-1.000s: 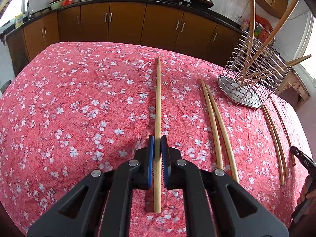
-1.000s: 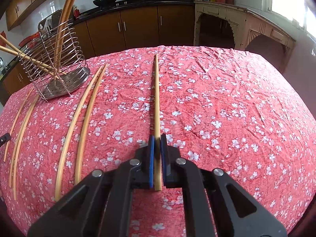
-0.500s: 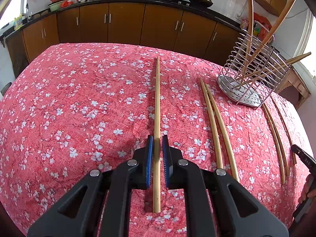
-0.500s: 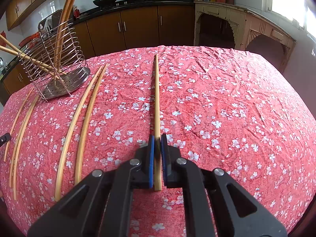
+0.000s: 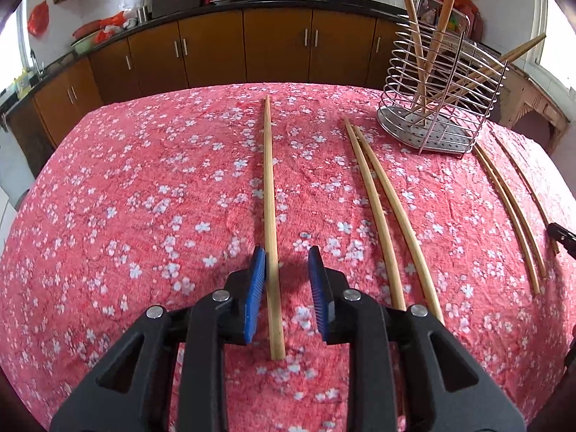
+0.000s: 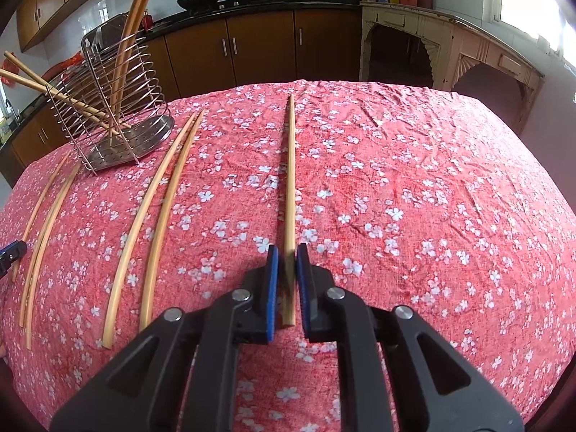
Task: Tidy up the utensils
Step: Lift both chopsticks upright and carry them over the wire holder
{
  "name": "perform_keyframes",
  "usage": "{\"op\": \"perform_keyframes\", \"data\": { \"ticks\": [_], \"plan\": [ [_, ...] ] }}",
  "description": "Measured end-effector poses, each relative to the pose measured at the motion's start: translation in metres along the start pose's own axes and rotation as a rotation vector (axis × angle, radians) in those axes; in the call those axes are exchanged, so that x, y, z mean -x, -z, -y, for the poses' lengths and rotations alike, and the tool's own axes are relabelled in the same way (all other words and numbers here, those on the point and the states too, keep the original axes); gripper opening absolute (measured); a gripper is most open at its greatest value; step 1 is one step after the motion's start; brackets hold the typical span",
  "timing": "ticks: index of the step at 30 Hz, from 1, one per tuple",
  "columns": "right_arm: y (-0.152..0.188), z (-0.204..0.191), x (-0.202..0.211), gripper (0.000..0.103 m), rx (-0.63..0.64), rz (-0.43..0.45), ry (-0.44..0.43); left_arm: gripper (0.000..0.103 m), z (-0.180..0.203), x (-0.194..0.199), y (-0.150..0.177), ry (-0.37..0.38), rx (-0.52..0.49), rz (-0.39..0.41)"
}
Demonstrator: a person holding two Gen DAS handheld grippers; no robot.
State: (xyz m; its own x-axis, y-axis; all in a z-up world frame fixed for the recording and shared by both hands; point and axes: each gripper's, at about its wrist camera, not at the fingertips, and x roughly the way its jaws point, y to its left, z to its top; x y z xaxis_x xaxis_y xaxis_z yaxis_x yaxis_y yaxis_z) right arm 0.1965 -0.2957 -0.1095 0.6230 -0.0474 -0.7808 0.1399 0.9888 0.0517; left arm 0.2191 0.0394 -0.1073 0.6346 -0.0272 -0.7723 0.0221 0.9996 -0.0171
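A red tablecloth (image 5: pixel 144 180) printed with white blossoms covers a table; the landmark is a wire utensil rack (image 5: pixel 435 108) standing toward the far side of it, with several long wooden chopsticks already leaning inside. In the left wrist view the left gripper (image 5: pixel 287 277) sits low over one chopstick (image 5: pixel 269 208) that lies well to the left of the rack, pointing away from the camera; its blue pads are spread apart, the stick lying against the left pad with a clear gap to the right one — nothing is gripped. In the right wrist view the right gripper (image 6: pixel 287 273) brackets the near end of another chopstick (image 6: pixel 290 180), well to the right of the rack; its pads are drawn nearly together, though a sliver of space shows on each side, so whether they actually pinch the stick cannot be told. Between each of these sticks and the rack lies a pair of chopsticks (image 5: pixel 378 208), and two more thin ones (image 5: pixel 511 212) lie on the rack's other side. The sticks look light, stiff, smooth and narrow — likely to roll or slip; a grip near the thick near end, squarely across the pads, seems the safest hold.
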Motion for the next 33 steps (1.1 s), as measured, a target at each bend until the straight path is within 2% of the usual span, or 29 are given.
{"op": "perform_keyframes", "data": {
  "ticks": [2, 6, 12, 18, 27, 33],
  "plan": [
    [0.000, 0.000, 0.000, 0.008, 0.007, 0.001, 0.003, 0.009, -0.001, 0.001, 0.001, -0.002, 0.001, 0.000],
    [0.001, 0.002, 0.006, 0.008, -0.001, 0.005, -0.011, 0.008, -0.002, 0.004, 0.006, 0.000, -0.013, -0.005],
    [0.000, 0.006, 0.046, 0.007, -0.009, 0.100, -0.028, 0.007, -0.010, 0.024, 0.012, 0.044, 0.018, 0.013],
    [-0.006, 0.008, 0.086, 0.007, 0.003, 0.198, -0.042, 0.007, -0.019, 0.067, 0.007, 0.066, 0.030, 0.120],
    [-0.020, 0.018, 0.129, 0.007, -0.033, 0.369, -0.083, 0.007, -0.030, 0.118, -0.014, 0.113, 0.128, 0.329],
    [-0.023, 0.021, 0.136, 0.007, -0.051, 0.420, -0.096, 0.007, -0.028, 0.125, -0.020, 0.112, 0.134, 0.365]
  ]
}}
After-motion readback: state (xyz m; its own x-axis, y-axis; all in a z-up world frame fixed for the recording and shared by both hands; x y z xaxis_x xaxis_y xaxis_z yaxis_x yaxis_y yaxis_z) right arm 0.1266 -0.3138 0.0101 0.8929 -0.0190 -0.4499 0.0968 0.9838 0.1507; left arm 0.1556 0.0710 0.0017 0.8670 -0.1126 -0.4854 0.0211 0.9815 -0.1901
